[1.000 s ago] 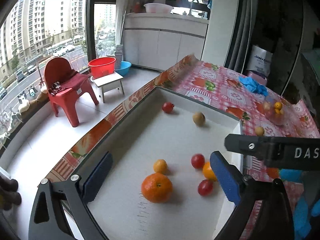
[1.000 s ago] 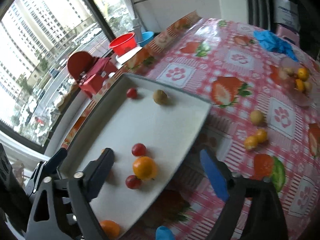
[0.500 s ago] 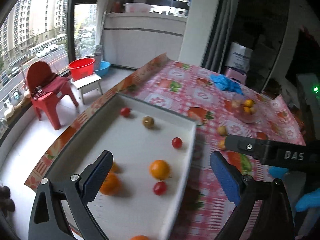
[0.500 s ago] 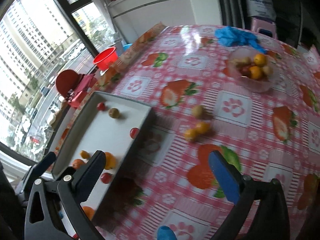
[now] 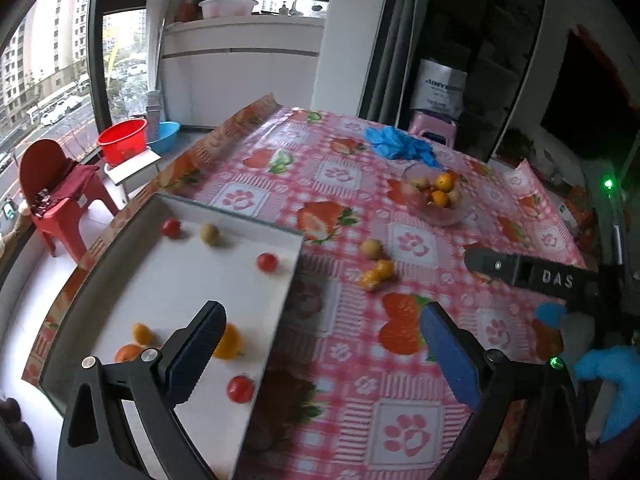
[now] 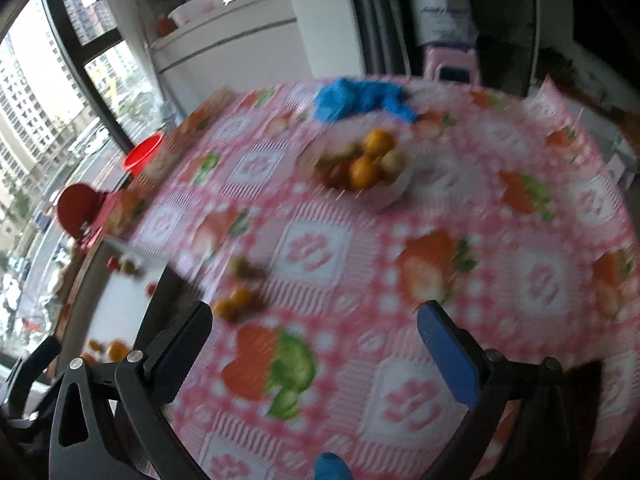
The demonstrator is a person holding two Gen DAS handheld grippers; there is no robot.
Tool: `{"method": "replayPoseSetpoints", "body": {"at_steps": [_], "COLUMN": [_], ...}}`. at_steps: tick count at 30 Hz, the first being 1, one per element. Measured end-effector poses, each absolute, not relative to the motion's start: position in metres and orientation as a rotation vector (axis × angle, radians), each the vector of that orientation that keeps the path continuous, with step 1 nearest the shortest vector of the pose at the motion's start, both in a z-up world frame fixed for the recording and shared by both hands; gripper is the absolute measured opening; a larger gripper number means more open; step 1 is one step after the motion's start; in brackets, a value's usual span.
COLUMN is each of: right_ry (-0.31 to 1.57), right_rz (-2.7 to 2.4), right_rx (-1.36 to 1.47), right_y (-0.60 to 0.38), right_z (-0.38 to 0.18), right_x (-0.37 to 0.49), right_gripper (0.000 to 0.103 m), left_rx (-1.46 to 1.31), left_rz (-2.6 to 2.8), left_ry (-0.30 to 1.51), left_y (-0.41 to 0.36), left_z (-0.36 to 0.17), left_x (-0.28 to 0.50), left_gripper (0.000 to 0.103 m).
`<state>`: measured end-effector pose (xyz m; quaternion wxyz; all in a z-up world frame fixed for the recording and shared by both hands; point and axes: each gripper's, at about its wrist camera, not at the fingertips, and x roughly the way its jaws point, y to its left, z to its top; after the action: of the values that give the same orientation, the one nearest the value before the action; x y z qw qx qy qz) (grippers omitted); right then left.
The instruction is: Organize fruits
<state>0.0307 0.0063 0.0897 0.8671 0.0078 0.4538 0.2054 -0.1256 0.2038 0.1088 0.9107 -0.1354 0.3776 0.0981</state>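
Note:
A white tray [image 5: 168,288] at the left holds several fruits: small red ones [image 5: 267,262], a brownish one [image 5: 209,234] and oranges [image 5: 228,342]. On the pink strawberry tablecloth lie a brownish fruit [image 5: 371,249] and two small orange fruits [image 5: 378,274]. A clear bowl [image 5: 436,200] of mixed fruit stands further back. My left gripper [image 5: 320,336] is open and empty over the tray's right edge. My right gripper [image 6: 316,332] is open and empty above the cloth, with the bowl [image 6: 360,168] ahead of it. The right wrist view is blurred.
Blue gloves [image 5: 400,144] lie crumpled at the table's far side. A pink stool [image 5: 434,128] stands behind the table. Beyond the left edge are a red chair [image 5: 56,192] and a red basin [image 5: 122,146] on the floor. The right gripper's arm [image 5: 532,276] crosses the left view.
Both grippers have swung right, away from the tray toward the tablecloth and bowl. The fruits in the tray have rolled to new spots. The right jaws stand slightly wider.

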Motion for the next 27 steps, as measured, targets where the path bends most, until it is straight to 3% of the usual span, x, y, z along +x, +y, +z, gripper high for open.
{"method": "replayPoseSetpoints", "body": {"at_steps": [6, 11, 21, 24, 25, 27], "right_ry": [1.011, 1.020, 0.984, 0.955, 0.954, 0.965], "right_rz": [0.477, 0.498, 0.493, 0.492, 0.500, 0.529], "right_rx": [-0.056, -0.108, -0.219, -0.254, -0.253, -0.240], "right_y": [0.040, 0.082, 0.136, 0.136, 0.134, 0.124], "right_z": [0.061, 0.031, 0.002, 0.003, 0.003, 0.005], "right_x": [0.046, 0.055, 0.058, 0.053, 0.052, 0.048], "right_gripper": [0.103, 0.097, 0.061, 0.034, 0.030, 0.030], "left_rx": [-0.311, -0.285, -0.300, -0.304, -0.303, -0.306], "left_rz": [0.199, 0.227, 0.261, 0.259, 0.260, 0.257], "left_ry": [0.709, 0.757, 0.842, 0.851, 0.852, 0.853], "left_y": [0.202, 0.202, 0.219, 0.221, 0.220, 0.218], "left_z": [0.128, 0.102, 0.056, 0.051, 0.050, 0.048], "left_x": [-0.112, -0.112, -0.124, -0.126, -0.126, -0.127], "left_gripper": [0.098, 0.098, 0.098, 0.098, 0.098, 0.098]}}
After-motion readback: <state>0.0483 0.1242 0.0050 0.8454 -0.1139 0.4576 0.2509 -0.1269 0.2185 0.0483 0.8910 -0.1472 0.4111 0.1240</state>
